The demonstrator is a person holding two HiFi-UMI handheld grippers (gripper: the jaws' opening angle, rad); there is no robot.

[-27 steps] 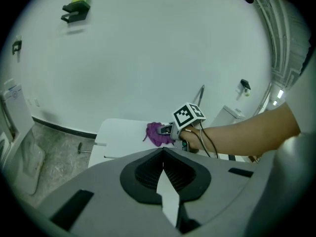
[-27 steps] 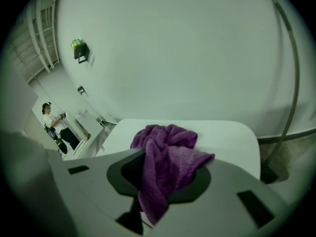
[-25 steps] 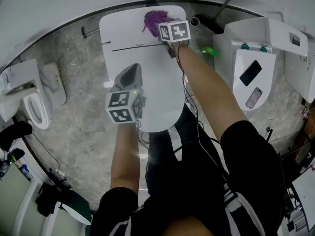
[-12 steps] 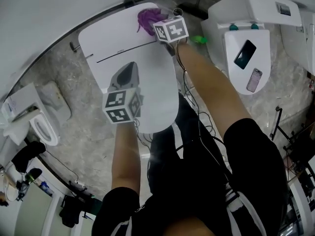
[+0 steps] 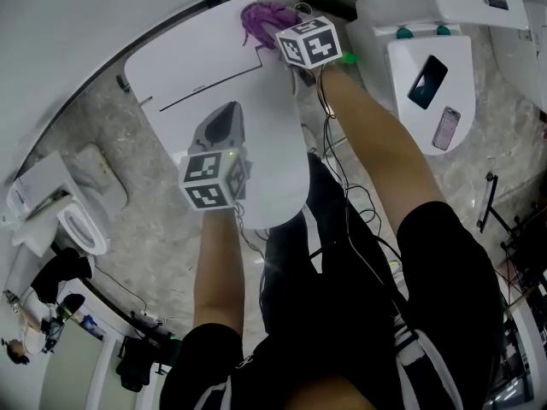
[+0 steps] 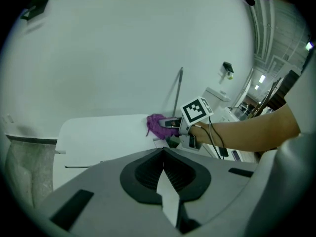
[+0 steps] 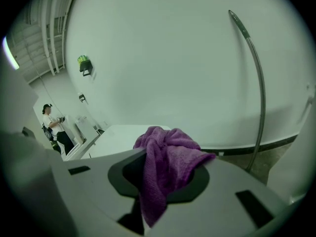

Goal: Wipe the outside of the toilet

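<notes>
A white toilet stands below me, its tank (image 5: 184,54) at the far end and its shut lid (image 5: 278,156) nearer. My right gripper (image 5: 278,28) is shut on a purple cloth (image 5: 259,15) at the tank's right end, against the wall. In the right gripper view the cloth (image 7: 168,154) bunches up between the jaws and hangs down. My left gripper (image 5: 224,126) hovers over the lid's left side, shut with nothing in it. The left gripper view shows the tank (image 6: 98,132), the cloth (image 6: 157,125) and the right gripper (image 6: 170,124) ahead.
A second toilet (image 5: 380,11) stands to the right with two phones (image 5: 425,81) on its lid. A green object (image 5: 346,57) lies between the toilets. Another toilet (image 5: 73,220) is at the left. A curved metal pipe (image 7: 259,83) rises by the wall. A person (image 7: 52,122) stands far off.
The right gripper has carried the cloth along the tank top to its right end. The left gripper has stayed over the lid.
</notes>
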